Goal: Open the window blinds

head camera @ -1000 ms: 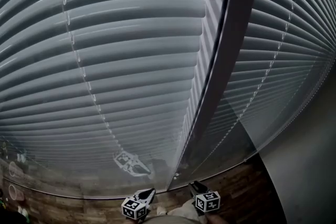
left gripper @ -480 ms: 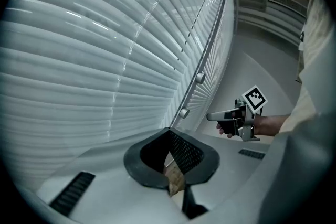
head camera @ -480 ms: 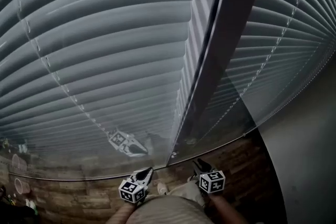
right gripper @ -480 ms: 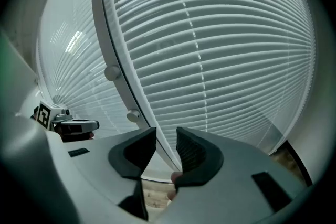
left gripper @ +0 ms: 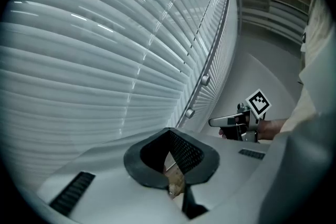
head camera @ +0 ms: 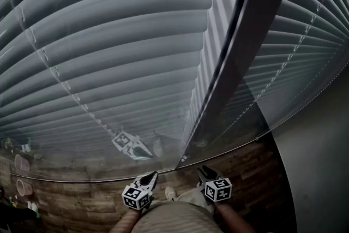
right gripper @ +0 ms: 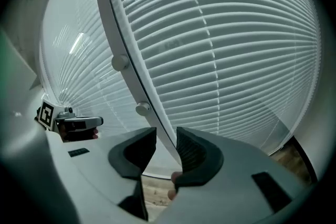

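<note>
Looking down, head view: blinds (head camera: 109,52) fill the far side, split by a dark upright frame post (head camera: 240,52); slats closed, long axis left to right; left gripper (head camera: 148,180) and right gripper (head camera: 203,173) near, arms cut off at the bottom edge.
Left gripper view: tips pressed together, nothing pinched; blinds far left.
Right gripper view: jaws spread, empty; frame post behind the gap; slats' right ends cut off.

Head view steeply down, all facing blinds (head camera: 109,35)
</note>
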The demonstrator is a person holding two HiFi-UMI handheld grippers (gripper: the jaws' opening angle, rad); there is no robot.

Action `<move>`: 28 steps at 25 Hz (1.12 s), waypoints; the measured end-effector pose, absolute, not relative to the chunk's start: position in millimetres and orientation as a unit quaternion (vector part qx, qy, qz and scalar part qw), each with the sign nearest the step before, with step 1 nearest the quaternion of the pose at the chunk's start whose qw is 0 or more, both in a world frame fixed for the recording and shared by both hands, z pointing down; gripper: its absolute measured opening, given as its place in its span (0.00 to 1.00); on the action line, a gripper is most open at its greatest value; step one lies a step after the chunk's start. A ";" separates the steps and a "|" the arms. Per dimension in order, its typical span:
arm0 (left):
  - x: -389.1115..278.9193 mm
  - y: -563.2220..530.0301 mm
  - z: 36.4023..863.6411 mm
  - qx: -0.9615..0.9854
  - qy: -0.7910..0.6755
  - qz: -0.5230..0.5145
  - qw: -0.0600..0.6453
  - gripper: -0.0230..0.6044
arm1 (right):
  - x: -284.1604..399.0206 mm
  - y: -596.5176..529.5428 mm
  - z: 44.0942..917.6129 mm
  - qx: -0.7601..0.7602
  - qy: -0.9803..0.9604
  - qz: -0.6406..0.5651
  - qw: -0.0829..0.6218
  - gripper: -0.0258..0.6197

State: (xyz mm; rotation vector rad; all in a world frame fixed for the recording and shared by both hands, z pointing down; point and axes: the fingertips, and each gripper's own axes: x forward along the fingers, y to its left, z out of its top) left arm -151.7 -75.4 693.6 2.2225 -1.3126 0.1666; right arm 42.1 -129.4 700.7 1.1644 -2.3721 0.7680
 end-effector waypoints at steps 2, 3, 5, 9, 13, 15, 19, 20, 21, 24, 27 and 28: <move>-150.3 -73.2 698.9 0.826 -0.489 0.064 0.274 0.05 | 41.6 -131.8 703.5 0.418 -0.847 0.270 0.188 0.24; -149.6 -71.3 698.5 0.826 -0.489 0.065 0.274 0.06 | 40.1 -132.2 701.8 0.418 -0.848 0.268 0.186 0.24; -150.1 -66.2 699.6 0.827 -0.488 0.065 0.272 0.06 | 35.2 -131.5 695.9 0.415 -0.852 0.264 0.182 0.24; -156.2 -64.6 698.5 0.826 -0.490 0.058 0.271 0.06 | 30.0 -131.5 685.7 0.413 -0.857 0.256 0.174 0.24; -157.2 -61.6 698.2 0.827 -0.491 0.059 0.266 0.06 | 24.6 -134.4 678.9 0.411 -0.860 0.255 0.161 0.24; -155.6 -61.1 698.8 0.828 -0.490 0.061 0.266 0.06 | 19.5 -136.7 672.9 0.408 -0.865 0.249 0.155 0.24; -147.1 -62.2 677.3 0.832 -0.484 0.060 0.263 0.06 | 14.1 -139.7 645.5 0.401 -0.871 0.239 0.151 0.24; -145.8 -62.0 674.3 0.833 -0.484 0.060 0.263 0.06 | 12.3 -139.6 641.8 0.398 -0.873 0.239 0.151 0.24; -145.2 -60.7 674.2 0.832 -0.484 0.060 0.265 0.06 | 10.2 -138.6 641.0 0.395 -0.874 0.239 0.152 0.24; -144.9 -56.8 678.0 0.830 -0.484 0.061 0.270 0.06 | 2.7 -136.0 643.4 0.385 -0.877 0.243 0.155 0.24; -145.8 -58.8 677.9 0.829 -0.487 0.059 0.269 0.06 | -6.6 -139.9 643.5 0.375 -0.881 0.241 0.157 0.24; -146.2 -60.1 678.2 0.829 -0.488 0.058 0.269 0.06 | -10.7 -142.1 644.4 0.372 -0.883 0.240 0.158 0.24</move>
